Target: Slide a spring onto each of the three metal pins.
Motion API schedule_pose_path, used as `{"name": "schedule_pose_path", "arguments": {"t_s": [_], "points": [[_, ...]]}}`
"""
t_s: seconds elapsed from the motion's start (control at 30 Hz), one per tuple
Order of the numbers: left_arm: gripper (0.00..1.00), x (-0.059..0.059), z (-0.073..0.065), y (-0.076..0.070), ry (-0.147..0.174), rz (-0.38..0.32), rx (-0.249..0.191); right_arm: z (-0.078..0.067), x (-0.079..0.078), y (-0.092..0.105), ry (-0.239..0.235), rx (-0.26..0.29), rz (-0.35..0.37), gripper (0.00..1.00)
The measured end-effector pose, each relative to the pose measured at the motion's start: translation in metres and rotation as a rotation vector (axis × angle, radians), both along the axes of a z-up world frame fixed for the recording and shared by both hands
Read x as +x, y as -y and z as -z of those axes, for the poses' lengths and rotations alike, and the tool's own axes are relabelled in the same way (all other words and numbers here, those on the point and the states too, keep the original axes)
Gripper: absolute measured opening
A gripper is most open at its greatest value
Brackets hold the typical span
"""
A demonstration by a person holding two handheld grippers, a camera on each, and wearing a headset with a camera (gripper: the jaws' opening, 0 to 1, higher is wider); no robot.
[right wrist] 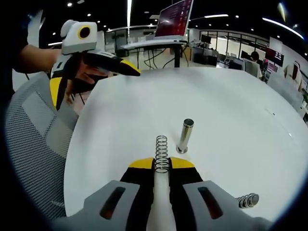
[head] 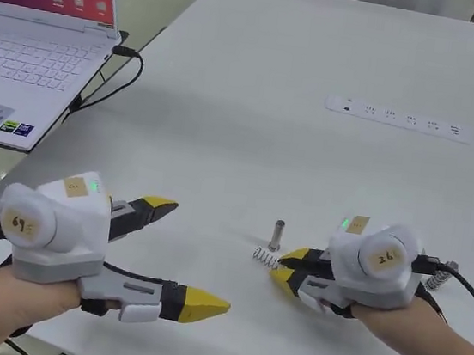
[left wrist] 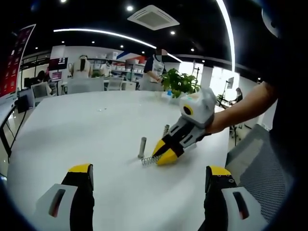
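A bare metal pin [head: 277, 234] stands upright on the white table [head: 252, 127]. My right gripper [head: 293, 268] is shut on one end of a small spring [head: 266, 256], which lies flat just in front of the pin's base. In the right gripper view the spring [right wrist: 161, 150] sticks out from between the yellow tips [right wrist: 162, 164], with the pin [right wrist: 185, 135] slightly right of it. A second pin with a coil around it [head: 443, 274] stands behind my right hand. My left gripper [head: 184, 256] hovers open to the left, holding nothing [left wrist: 150, 175].
An open laptop [head: 37, 40] sits at the far left with a black cable [head: 115, 80] trailing from it. A white power strip [head: 400, 118] lies at the back right. Mesh chairs [right wrist: 33, 134] stand by the table's near edge.
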State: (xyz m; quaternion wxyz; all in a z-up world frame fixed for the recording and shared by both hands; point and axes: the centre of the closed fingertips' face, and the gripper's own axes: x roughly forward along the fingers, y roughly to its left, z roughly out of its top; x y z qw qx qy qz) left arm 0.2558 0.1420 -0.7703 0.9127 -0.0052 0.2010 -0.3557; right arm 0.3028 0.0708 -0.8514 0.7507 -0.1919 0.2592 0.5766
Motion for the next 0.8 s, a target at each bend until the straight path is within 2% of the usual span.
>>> {"name": "schedule_pose_path", "arguments": {"t_s": [0.3, 0.57, 0.8], "points": [[0.93, 0.003, -0.003, 0.017, 0.005, 0.043, 0.004, -0.02, -0.012, 0.019, 0.019, 0.022, -0.023, 0.08], [0.91, 0.001, -0.006, 0.035, 0.005, 0.088, -0.005, -0.038, -0.019, 0.049, 0.021, 0.039, 0.0, 0.08], [0.89, -0.004, -0.006, 0.039, -0.002, 0.108, -0.011, -0.048, -0.026, 0.073, 0.021, 0.042, 0.019, 0.08]]}}
